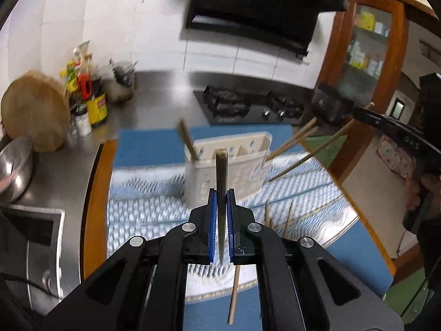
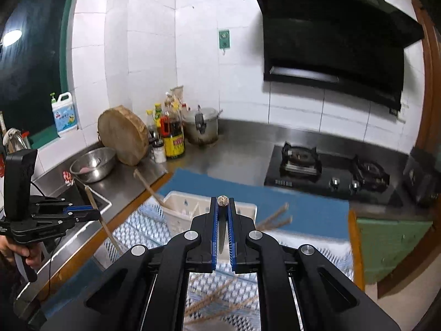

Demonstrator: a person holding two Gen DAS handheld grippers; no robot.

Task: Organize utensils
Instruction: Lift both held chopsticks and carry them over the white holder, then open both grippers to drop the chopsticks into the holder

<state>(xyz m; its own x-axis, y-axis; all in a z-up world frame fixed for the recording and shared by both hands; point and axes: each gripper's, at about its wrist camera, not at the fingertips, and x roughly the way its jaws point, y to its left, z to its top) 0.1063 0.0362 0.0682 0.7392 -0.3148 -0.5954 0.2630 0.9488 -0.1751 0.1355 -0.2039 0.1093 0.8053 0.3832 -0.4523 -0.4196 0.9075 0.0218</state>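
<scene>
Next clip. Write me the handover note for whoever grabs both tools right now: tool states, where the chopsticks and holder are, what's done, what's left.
Left tool: shut on a chopstick, held in the air in front of the holder.
Right tool: shut on another chopstick, also held in the air in front of the holder.
White holder: upright on the patterned cloth; one chopstick already leans inside it.
Left: drop both held chopsticks into the holder, then collect the loose chopsticks lying on the cloth.
</scene>
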